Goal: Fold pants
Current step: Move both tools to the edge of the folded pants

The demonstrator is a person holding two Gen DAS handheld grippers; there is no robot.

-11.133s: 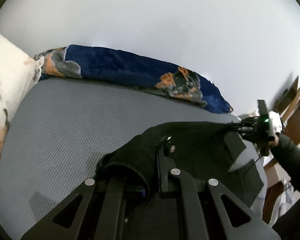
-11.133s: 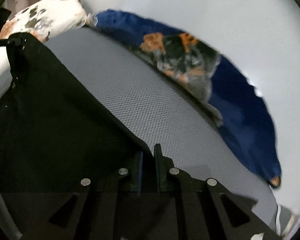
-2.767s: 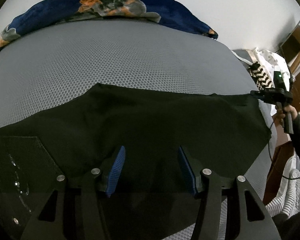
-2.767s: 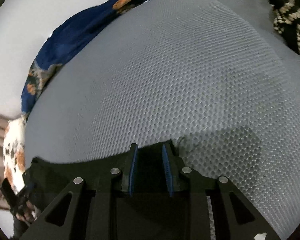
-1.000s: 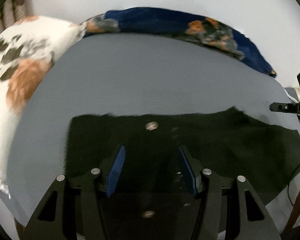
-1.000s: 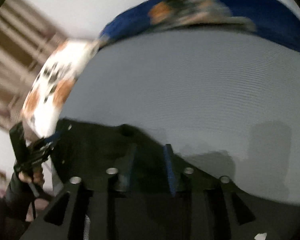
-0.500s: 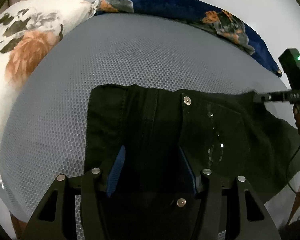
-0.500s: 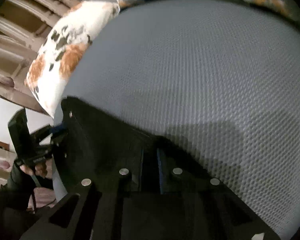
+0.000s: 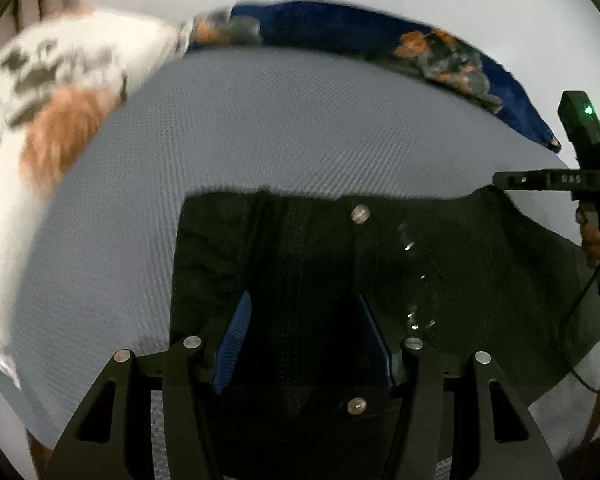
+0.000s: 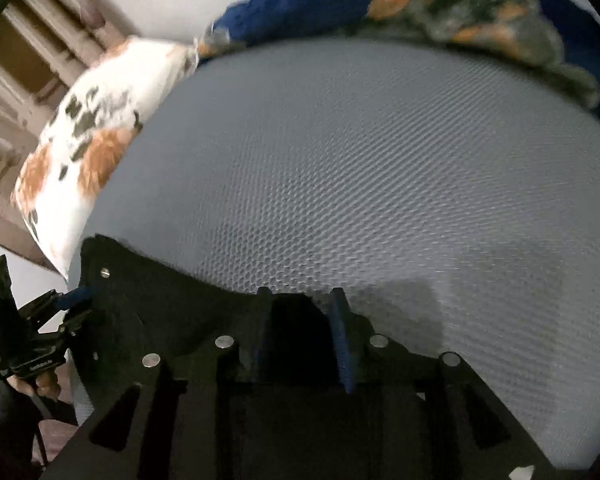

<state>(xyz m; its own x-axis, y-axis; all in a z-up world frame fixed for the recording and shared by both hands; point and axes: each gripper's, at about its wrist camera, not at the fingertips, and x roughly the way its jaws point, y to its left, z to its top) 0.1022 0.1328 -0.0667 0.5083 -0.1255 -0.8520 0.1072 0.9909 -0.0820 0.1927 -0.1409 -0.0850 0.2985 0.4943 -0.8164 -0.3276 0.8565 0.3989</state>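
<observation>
Grey honeycomb-textured mattress (image 9: 300,128) carries the black pants (image 9: 440,264), lying folded along its near edge, waistband end toward the floral pillow (image 9: 48,120) at the left corner. This looks like the release after a lengthwise fold. The left gripper (image 9: 304,336) hangs spread over the waist, pinching nothing; the right gripper (image 10: 300,320) has just been opening, cloth between its parted pads. Next comes regripping for a crosswise fold; the blue blanket (image 10: 480,4) along the far edge lies well apart
</observation>
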